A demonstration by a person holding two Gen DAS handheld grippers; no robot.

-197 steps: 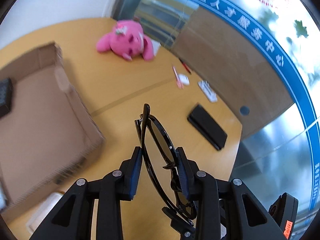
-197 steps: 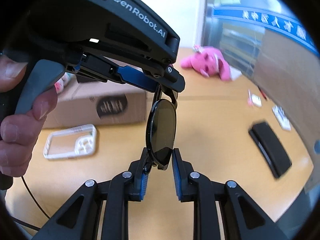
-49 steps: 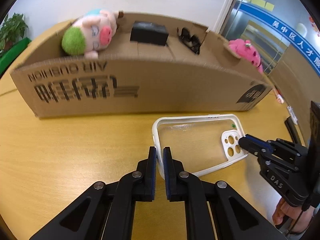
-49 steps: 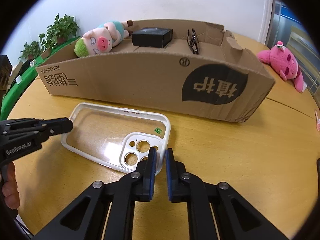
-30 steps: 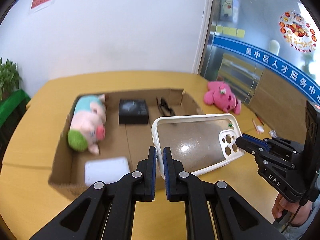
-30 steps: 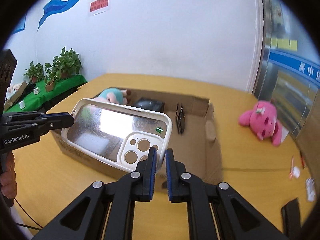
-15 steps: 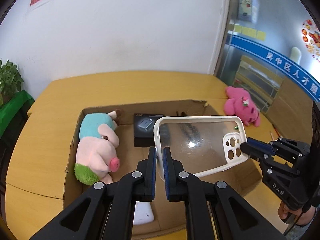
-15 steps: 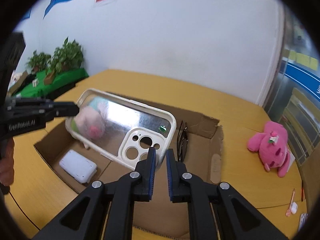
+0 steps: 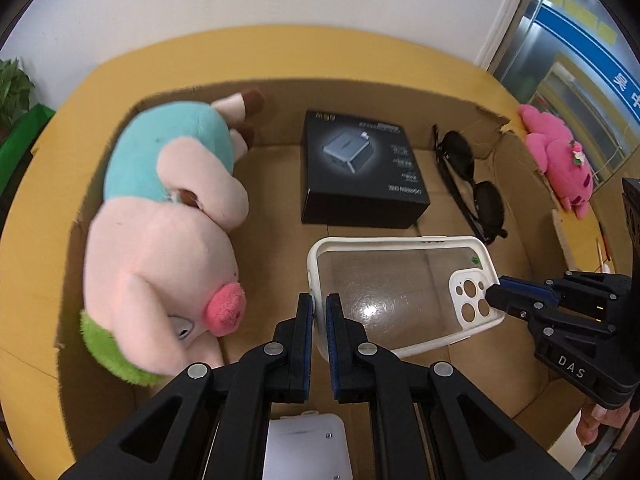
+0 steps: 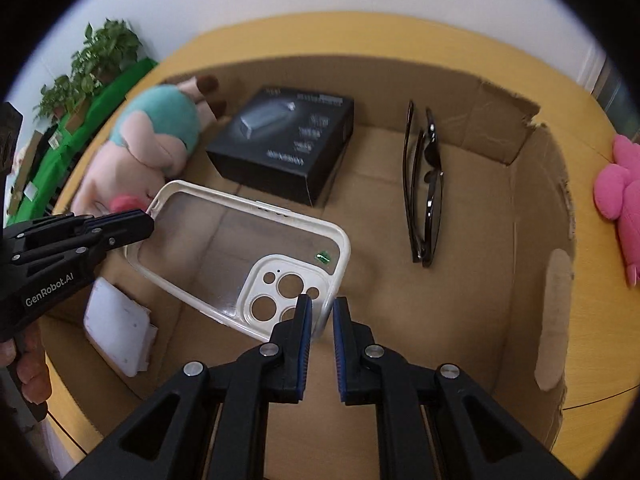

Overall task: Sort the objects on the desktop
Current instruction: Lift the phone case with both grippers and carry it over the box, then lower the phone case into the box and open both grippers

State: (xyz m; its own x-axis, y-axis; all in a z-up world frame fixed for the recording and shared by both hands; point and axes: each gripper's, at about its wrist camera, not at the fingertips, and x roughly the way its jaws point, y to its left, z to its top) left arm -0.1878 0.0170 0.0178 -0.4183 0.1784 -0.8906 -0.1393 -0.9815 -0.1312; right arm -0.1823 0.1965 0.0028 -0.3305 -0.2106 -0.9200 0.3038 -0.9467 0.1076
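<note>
A clear phone case with a white rim (image 9: pixel 400 280) (image 10: pixel 240 248) hangs inside the open cardboard box (image 9: pixel 516 216) (image 10: pixel 532 184), above its floor. My left gripper (image 9: pixel 319 309) is shut on the case's plain end. My right gripper (image 10: pixel 319 312) is shut on the rim at the camera-hole end. Each gripper shows in the other's view: the right gripper (image 9: pixel 494 292) at the right, the left gripper (image 10: pixel 144 222) at the left. Both point steeply down into the box.
In the box lie a plush pig with a teal body (image 9: pixel 160 232) (image 10: pixel 156 140), a black product box (image 9: pixel 360 172) (image 10: pixel 286 144), folded sunglasses (image 9: pixel 468 184) (image 10: pixel 426 184) and a white flat device (image 9: pixel 304 448) (image 10: pixel 118 324). A pink plush (image 9: pixel 560 156) (image 10: pixel 620 196) lies on the yellow table outside, to the right.
Both grippers have carried the phone case forward and down, from above the box's near wall into the box. The box contents now look much larger and closer.
</note>
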